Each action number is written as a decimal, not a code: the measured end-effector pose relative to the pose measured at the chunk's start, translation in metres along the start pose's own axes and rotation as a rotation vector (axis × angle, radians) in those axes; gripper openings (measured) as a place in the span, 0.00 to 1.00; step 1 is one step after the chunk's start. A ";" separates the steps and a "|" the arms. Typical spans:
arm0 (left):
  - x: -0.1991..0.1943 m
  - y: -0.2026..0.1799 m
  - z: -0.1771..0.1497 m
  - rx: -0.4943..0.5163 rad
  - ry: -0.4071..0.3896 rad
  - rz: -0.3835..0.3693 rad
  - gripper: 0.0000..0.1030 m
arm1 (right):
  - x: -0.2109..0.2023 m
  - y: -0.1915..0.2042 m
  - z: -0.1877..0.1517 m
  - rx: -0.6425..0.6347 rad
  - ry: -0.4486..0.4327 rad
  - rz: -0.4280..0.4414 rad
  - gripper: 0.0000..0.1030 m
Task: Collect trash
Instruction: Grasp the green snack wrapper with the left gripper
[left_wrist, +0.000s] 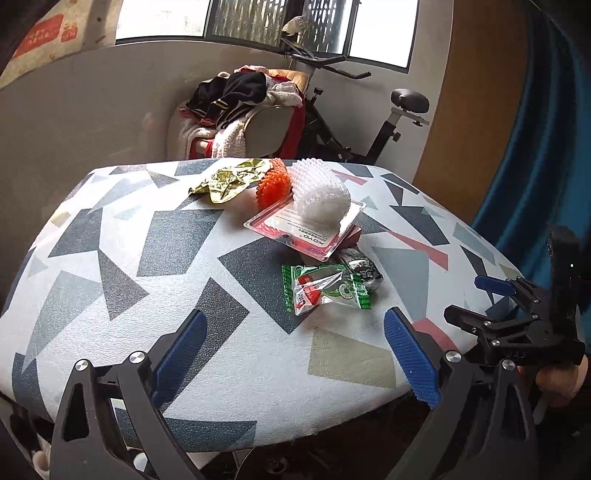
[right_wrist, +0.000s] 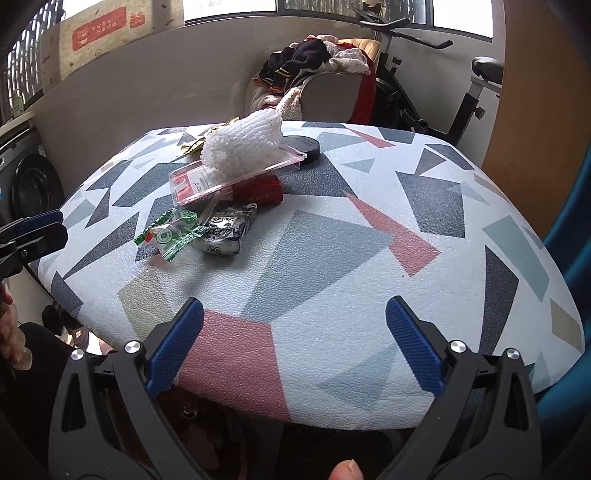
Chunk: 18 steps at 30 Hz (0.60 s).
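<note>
Trash lies on a table with a geometric-pattern cover (left_wrist: 110, 258): a gold foil wrapper (left_wrist: 225, 182), an orange foam net (left_wrist: 273, 184), a white foam net (left_wrist: 319, 195) on a clear blister pack (left_wrist: 303, 230), a green wrapper (left_wrist: 325, 290) and a silver wrapper (left_wrist: 364, 271). My left gripper (left_wrist: 295, 343) is open above the near edge, short of the green wrapper. In the right wrist view, the right gripper (right_wrist: 295, 332) is open and empty over the table (right_wrist: 369, 221). The green wrapper (right_wrist: 170, 236) and silver wrapper (right_wrist: 225, 229) lie to its front left.
A red box (right_wrist: 258, 192) sits under the blister pack (right_wrist: 236, 175), with a black round disc (right_wrist: 303, 146) behind. Beyond the table stand a chair piled with clothes (left_wrist: 236, 107) and an exercise bike (left_wrist: 388, 122). Blue fabric (left_wrist: 535, 147) hangs at the right.
</note>
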<state>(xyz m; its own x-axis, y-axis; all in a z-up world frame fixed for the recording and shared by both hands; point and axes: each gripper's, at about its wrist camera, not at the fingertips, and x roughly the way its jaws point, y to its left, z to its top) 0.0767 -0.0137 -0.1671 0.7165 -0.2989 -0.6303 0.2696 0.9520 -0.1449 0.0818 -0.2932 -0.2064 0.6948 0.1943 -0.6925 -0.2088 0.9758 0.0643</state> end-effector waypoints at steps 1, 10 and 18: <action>0.007 -0.001 0.001 -0.006 0.012 -0.010 0.91 | 0.002 -0.003 0.001 0.014 0.002 -0.002 0.94; 0.072 -0.004 0.016 -0.104 0.143 -0.059 0.76 | 0.015 -0.019 0.010 0.053 0.013 0.006 0.94; 0.104 0.002 0.014 -0.098 0.200 -0.037 0.27 | 0.026 -0.013 0.019 0.037 0.021 0.051 0.94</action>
<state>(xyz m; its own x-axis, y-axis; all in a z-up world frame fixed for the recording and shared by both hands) 0.1609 -0.0435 -0.2225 0.5624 -0.3242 -0.7606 0.2226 0.9453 -0.2383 0.1152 -0.2988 -0.2118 0.6695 0.2423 -0.7022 -0.2181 0.9677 0.1260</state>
